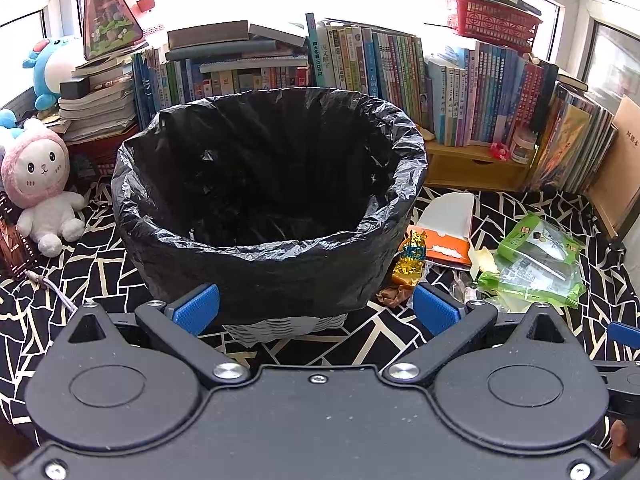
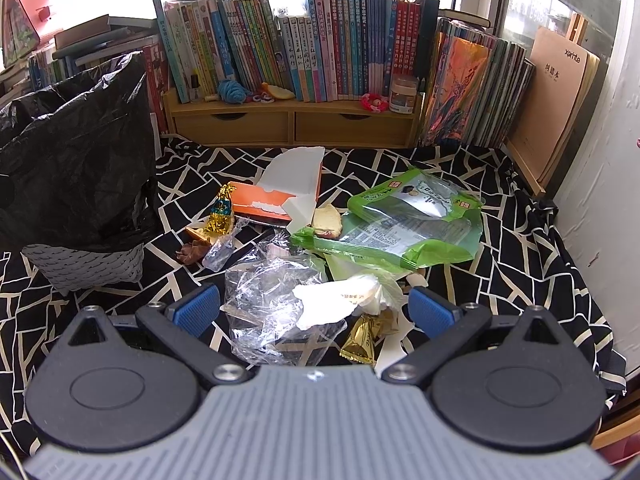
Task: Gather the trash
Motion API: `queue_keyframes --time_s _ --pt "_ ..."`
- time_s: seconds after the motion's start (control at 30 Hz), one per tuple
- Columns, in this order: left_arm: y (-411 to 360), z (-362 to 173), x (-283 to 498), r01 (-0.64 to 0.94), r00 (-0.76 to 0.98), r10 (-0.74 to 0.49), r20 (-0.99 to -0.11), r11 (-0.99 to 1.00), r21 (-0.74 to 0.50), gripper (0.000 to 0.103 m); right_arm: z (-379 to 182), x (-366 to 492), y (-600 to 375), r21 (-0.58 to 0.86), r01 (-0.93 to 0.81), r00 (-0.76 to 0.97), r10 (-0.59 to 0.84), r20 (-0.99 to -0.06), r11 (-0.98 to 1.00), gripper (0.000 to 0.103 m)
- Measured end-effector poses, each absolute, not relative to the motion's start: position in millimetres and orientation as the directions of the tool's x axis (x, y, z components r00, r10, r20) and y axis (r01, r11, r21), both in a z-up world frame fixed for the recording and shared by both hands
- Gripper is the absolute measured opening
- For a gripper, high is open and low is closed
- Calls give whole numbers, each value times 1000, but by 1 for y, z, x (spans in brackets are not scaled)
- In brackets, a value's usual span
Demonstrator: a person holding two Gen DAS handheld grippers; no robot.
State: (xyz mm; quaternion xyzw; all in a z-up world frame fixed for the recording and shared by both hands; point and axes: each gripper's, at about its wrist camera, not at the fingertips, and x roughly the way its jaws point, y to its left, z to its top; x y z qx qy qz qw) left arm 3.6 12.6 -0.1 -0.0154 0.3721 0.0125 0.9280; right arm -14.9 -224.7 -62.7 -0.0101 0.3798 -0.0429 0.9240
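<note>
A black cloth with pale crackle lines (image 2: 520,240) covers the surface. At the back of the frame a low wooden shelf with two drawers (image 2: 292,126) carries a long row of upright books (image 2: 320,48); a ball of blue yarn (image 2: 232,92) and a small white jar (image 2: 403,95) sit on its ledge. A red plastic basket (image 1: 496,22) rests atop the books. At far left, a pink-and-white plush bunny (image 1: 42,184) sits below a blue plush toy (image 1: 50,66).

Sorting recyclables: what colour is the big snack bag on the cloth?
Light green with a clear window, the snack bag shows best in the right wrist view.
</note>
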Motion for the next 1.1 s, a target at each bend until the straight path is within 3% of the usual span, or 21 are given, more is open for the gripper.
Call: queue_keyframes --time_s 0.37,0.9,1.1 --pt "20 1 0 -47 726 15 -688 998 -29 103 -67 -14 -225 -58 69 709 -90 -700 996 103" --pt "55 9 -20 -134 796 82 -600 990 -43 103 -95 -14 -232 -81 72 710 -108 -696 994 103" --pt "73 14 -20 -186 813 79 -577 974 -129 103 -102 -20 -234 -88 54 755 -99 -648 995 103"
